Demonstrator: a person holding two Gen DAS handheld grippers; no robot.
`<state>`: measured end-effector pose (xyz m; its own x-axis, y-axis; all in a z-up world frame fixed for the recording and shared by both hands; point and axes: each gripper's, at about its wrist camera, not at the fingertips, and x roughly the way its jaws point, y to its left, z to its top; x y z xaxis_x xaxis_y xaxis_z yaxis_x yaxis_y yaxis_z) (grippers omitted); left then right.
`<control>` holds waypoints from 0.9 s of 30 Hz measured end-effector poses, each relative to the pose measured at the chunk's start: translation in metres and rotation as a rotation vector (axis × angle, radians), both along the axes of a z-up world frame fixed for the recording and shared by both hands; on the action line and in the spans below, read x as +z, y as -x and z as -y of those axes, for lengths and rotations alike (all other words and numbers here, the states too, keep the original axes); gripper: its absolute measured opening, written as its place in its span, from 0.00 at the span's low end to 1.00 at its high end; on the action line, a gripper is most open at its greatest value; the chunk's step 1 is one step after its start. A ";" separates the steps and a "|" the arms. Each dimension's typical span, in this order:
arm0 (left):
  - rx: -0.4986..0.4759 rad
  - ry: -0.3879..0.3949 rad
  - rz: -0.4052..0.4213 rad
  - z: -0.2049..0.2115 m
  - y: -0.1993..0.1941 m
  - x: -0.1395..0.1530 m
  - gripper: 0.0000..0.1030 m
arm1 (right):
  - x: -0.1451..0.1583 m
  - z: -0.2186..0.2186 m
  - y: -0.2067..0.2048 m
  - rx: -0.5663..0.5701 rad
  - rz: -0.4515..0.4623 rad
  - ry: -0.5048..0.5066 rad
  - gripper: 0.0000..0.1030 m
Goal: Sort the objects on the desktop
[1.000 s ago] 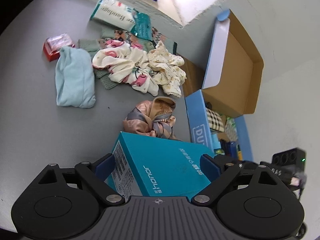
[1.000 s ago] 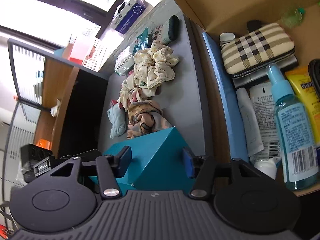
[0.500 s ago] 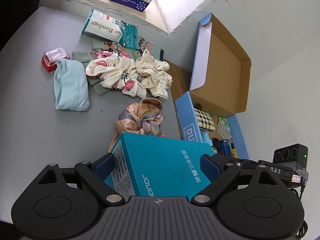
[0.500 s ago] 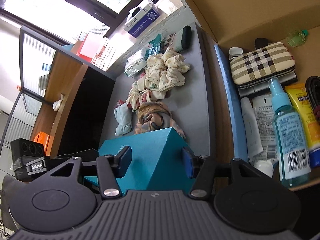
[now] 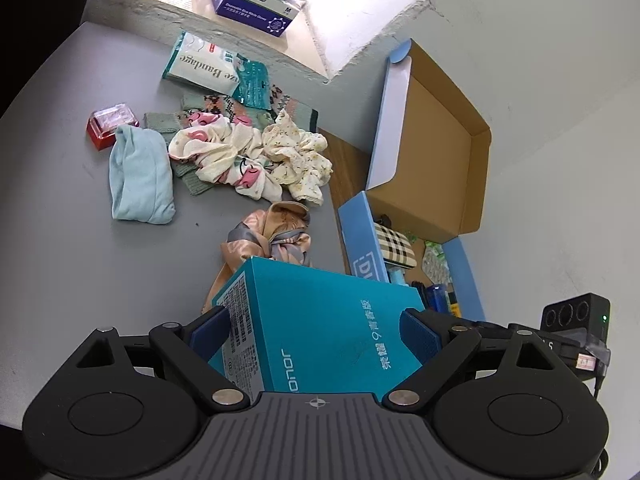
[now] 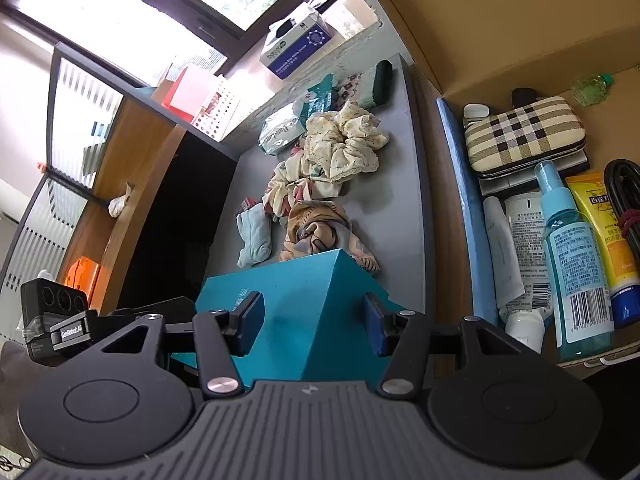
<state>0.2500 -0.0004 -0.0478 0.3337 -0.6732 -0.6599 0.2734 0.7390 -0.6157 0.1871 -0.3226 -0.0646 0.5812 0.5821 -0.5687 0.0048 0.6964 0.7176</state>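
Note:
A teal phone box [image 5: 320, 316] is held above the grey desk [image 5: 80, 240]. My left gripper [image 5: 316, 324] is shut on its two sides. My right gripper [image 6: 312, 320] is shut on the same box [image 6: 304, 304] from another side. Beyond the box lie a satin scrunchie [image 5: 272, 232], a pink-print scrunchie [image 5: 224, 156], a floral scrunchie [image 5: 296, 156], a light blue cloth [image 5: 140, 176], a red case [image 5: 110, 124] and a bandage pack [image 5: 208, 68].
An open blue cardboard box [image 5: 432, 152] stands right of the desk; it holds a plaid case [image 6: 524, 136], a spray bottle [image 6: 572, 256], tubes and a black cable [image 6: 624, 200]. A glove box [image 5: 256, 0] sits on the window sill. A patterned sock [image 6: 372, 84] lies at the far end.
Both grippers have lifted the teal box up and back from the desk; the cloth items and the open box look smaller and further away.

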 end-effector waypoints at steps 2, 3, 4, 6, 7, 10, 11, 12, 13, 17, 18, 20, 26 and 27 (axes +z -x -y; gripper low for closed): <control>-0.004 -0.004 0.001 0.001 0.001 0.001 0.92 | 0.002 0.003 0.000 -0.001 -0.007 -0.011 0.59; -0.006 -0.006 0.002 0.001 0.002 0.001 0.92 | 0.003 0.004 -0.001 -0.002 -0.010 -0.017 0.59; -0.008 -0.008 0.003 0.001 0.002 0.001 0.92 | 0.003 0.004 0.000 -0.001 -0.014 -0.021 0.59; -0.004 0.000 -0.009 0.000 0.003 0.000 0.92 | 0.001 0.000 0.001 0.004 -0.015 -0.018 0.59; -0.002 0.004 -0.014 -0.001 0.003 0.000 0.92 | 0.002 0.000 0.002 0.004 -0.010 -0.015 0.59; -0.006 -0.001 -0.012 0.000 0.005 -0.001 0.92 | 0.004 0.001 0.004 0.007 0.004 -0.005 0.59; -0.006 -0.007 -0.007 0.000 0.005 -0.001 0.92 | 0.004 0.001 0.005 0.007 0.009 -0.002 0.59; -0.006 -0.012 -0.003 0.001 0.006 -0.002 0.92 | 0.005 0.001 0.006 0.008 0.014 0.002 0.59; -0.005 -0.016 -0.001 0.001 0.005 -0.002 0.92 | 0.006 0.001 0.006 0.009 0.019 0.005 0.59; 0.003 -0.005 -0.008 0.000 -0.002 -0.006 0.92 | 0.008 0.001 0.010 0.012 0.038 0.018 0.59; 0.008 0.003 -0.011 -0.001 -0.003 -0.007 0.92 | 0.009 0.001 0.010 0.013 0.042 0.022 0.59; 0.013 0.011 -0.011 -0.002 -0.005 -0.009 0.92 | 0.010 0.002 0.012 0.014 0.052 0.028 0.59; -0.012 0.002 0.046 -0.004 -0.001 0.000 0.91 | 0.014 0.002 0.017 0.019 0.080 0.048 0.59; -0.018 -0.008 0.064 -0.004 0.001 0.003 0.91 | 0.014 0.002 0.017 0.020 0.085 0.052 0.59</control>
